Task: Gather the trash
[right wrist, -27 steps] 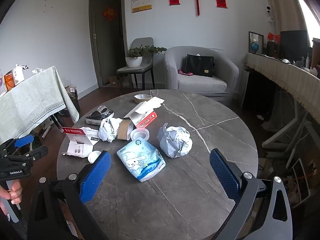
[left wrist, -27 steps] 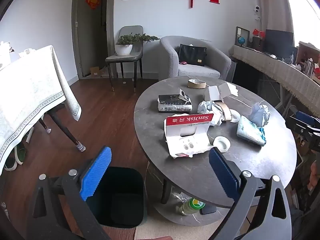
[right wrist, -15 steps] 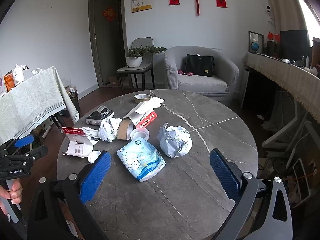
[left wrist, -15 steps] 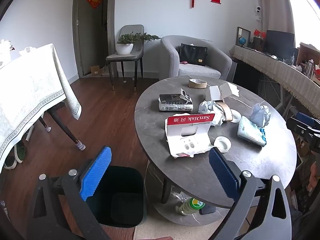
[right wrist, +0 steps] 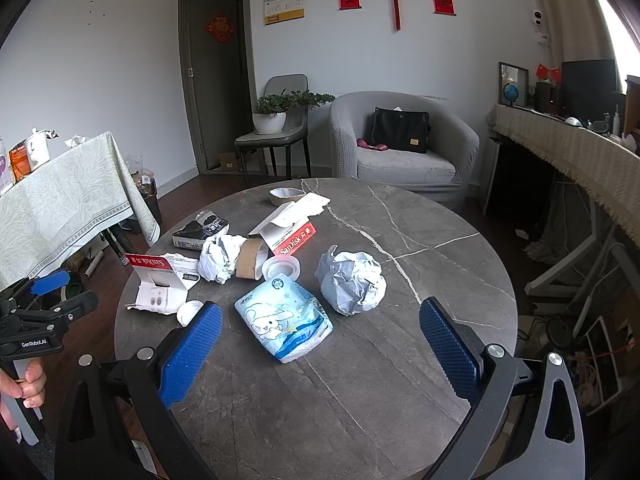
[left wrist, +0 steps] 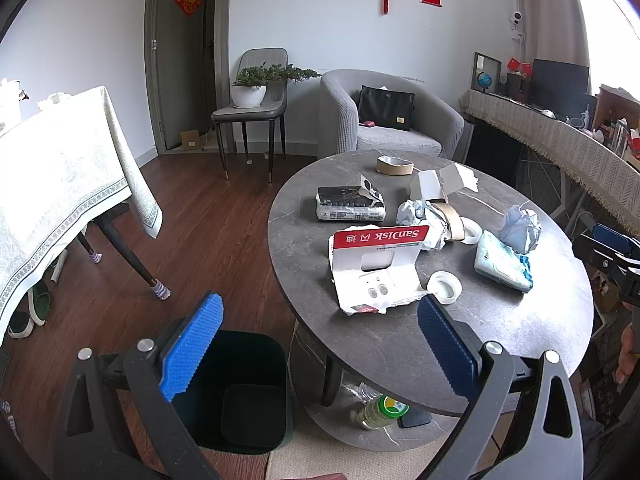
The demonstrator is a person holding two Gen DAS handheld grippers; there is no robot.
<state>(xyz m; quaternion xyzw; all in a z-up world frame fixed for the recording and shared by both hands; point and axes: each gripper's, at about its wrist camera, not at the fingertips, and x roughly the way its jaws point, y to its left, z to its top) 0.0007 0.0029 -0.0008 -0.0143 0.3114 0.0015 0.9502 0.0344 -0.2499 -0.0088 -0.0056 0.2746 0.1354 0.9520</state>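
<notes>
Trash lies on a round grey stone table (left wrist: pixel 500 332) (right wrist: pixel 400 380): an opened red-and-white SanDisk card pack (left wrist: pixel 376 268) (right wrist: pixel 158 284), a crumpled paper ball (right wrist: pixel 354 282) (left wrist: pixel 520 228), a blue-white tissue pack (right wrist: pixel 284 326) (left wrist: pixel 502 262), a second paper wad (right wrist: pixel 218 256), a cardboard tape core (right wrist: pixel 250 258), a white lid (left wrist: pixel 444 286). A black bin (left wrist: pixel 240 392) stands on the floor left of the table. My left gripper (left wrist: pixel 320 340) is open above the bin's edge, empty. My right gripper (right wrist: pixel 320 344) is open, empty, just short of the tissue pack.
A black-and-white box (left wrist: pixel 350 204), a tape ring (left wrist: pixel 394 165) and a torn white box (left wrist: pixel 442 182) lie further back. A cloth-covered table (left wrist: pixel 60 168) stands left, an armchair (left wrist: pixel 388 120) and chair with plant (left wrist: pixel 252 100) behind. A bottle (left wrist: pixel 380 410) lies on the lower shelf.
</notes>
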